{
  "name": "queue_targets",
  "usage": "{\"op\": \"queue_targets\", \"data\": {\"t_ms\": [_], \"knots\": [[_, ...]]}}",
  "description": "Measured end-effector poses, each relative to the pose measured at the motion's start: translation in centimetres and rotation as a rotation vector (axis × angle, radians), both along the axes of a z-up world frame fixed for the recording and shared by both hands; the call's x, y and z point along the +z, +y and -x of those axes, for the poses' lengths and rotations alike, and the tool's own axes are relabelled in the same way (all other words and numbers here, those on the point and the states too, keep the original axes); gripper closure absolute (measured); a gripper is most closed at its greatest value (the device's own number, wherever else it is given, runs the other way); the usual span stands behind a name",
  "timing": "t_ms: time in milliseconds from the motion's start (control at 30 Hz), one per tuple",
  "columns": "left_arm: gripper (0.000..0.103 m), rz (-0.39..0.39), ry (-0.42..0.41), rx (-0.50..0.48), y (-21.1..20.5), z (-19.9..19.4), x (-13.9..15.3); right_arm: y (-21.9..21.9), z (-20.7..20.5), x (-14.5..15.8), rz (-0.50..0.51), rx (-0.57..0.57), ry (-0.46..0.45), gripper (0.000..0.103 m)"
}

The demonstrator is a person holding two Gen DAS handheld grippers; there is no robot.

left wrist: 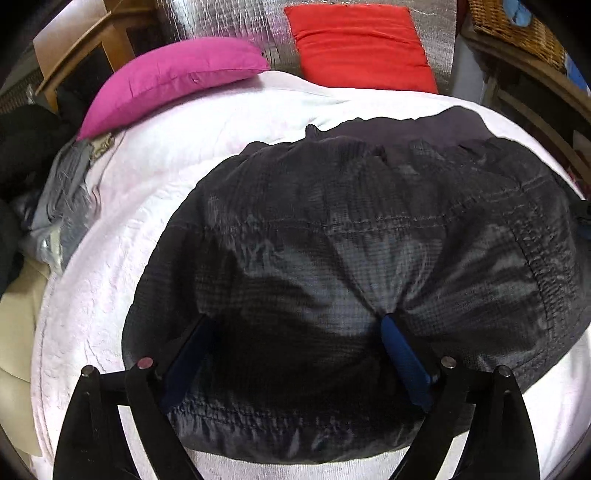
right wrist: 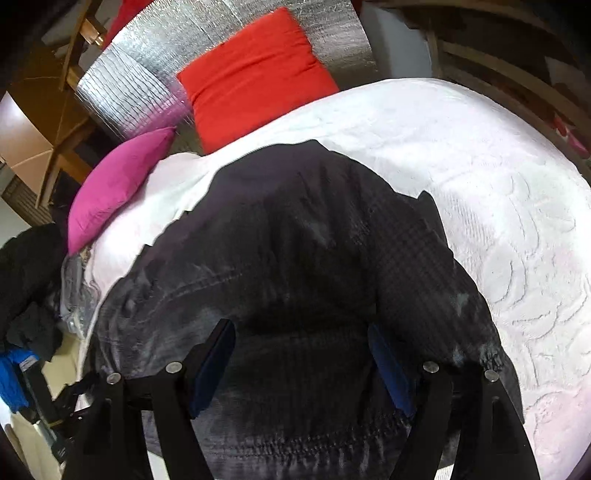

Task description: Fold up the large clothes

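Dark, puffy and shiny: big jacket (left wrist: 351, 236) lying flat on white bedspread (left wrist: 147, 177), near the front edge of the bed. Left gripper (left wrist: 295, 332) spread wide apart, blue fingertips (left wrist: 400, 354) pushing down into the puffy cloth, nothing pinched between them. Right gripper (right wrist: 301, 354) spread wide too, pressing on the same jacket closer to its hem, holding nothing. Looks like smoothing or squashing the fold flat, but only a guess. Could go wrong from here: slippery cloth full of air, so likely to spring back up and undo the fold once let go. Could also slide off the near edge of the bed if pushed too hard toward it. Might snag a fingertip in a seam when lifting away. Pink pillow (left wrist: 166, 81) and red cushion (left wrist: 362, 44) at the far end, well apart from the jacket. Wicker basket (left wrist: 517, 26) up in the far corner on a wooden shelf, something blue poking out the top, hard to tell what.
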State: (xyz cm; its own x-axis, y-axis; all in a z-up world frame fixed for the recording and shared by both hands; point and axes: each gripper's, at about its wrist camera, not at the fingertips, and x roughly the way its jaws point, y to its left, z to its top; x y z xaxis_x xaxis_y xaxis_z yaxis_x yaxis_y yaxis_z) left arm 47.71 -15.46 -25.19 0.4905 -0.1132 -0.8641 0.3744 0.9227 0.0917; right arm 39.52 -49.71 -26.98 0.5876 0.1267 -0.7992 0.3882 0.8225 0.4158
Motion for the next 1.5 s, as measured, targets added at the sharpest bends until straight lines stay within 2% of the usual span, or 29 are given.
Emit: {"op": "queue_targets", "data": {"t_ms": [100, 233, 333, 367, 400, 467, 600, 733, 967, 1167, 1300, 1433, 1500], "knots": [[0.01, 0.073, 0.018, 0.003, 1.5, -0.3, 1.5, -1.3, 1.0, 0.9, -0.07, -0.005, -0.044, 0.025], [0.01, 0.178, -0.018, 0.009, 5.1, -1.2, 4.3, -3.4, 2.4, 2.7, -0.115, -0.004, -0.133, 0.022], [0.009, 0.293, -0.006, 0.042, 8.7, -2.6, 5.2, -5.7, 3.3, 3.1, -0.148, -0.017, -0.172, 0.02], [0.007, 0.339, 0.018, 0.056, 9.9, -3.3, 5.0, -6.6, 3.5, 3.0, -0.171, -0.019, -0.177, 0.016], [0.007, 0.4, 0.062, 0.07, 11.4, -4.1, 4.4, -7.6, 3.7, 2.6, -0.202, -0.018, -0.183, 0.015], [0.007, 0.475, 0.134, 0.082, 13.1, -5.4, 2.9, -9.3, 4.1, 1.7, -0.256, -0.018, -0.174, 0.015], [0.007, 0.551, 0.256, 0.099, 14.5, -6.1, -0.3, -11.9, 4.3, -0.7, -0.338, -0.038, -0.136, 0.015], [0.007, 0.591, 0.338, 0.101, 14.8, -6.4, -2.2, -13.4, 4.1, -3.1, -0.407, -0.031, -0.098, 0.015], [0.007, 0.587, 0.339, -0.031, 13.4, -5.8, -2.6, -13.1, 2.6, -5.6, -0.44, 0.046, -0.035, 0.015], [0.004, 0.585, 0.386, -0.111, 11.3, -5.4, -3.8, -12.9, 1.9, -6.4, -0.463, 0.093, -0.05, 0.008], [0.003, 0.652, 0.404, -0.119, 11.1, -5.3, -3.9, -13.0, 1.7, -6.6, -0.491, 0.105, -0.076, 0.003], [0.002, 0.679, 0.407, -0.113, 10.6, -5.2, -3.8, -11.6, 0.8, -6.7, -0.532, 0.156, -0.108, 0.003], [0.002, 0.704, 0.409, -0.103, 10.8, -5.0, -3.6, -10.2, 0.0, -7.1, -0.598, 0.213, -0.106, 0.003]]}}
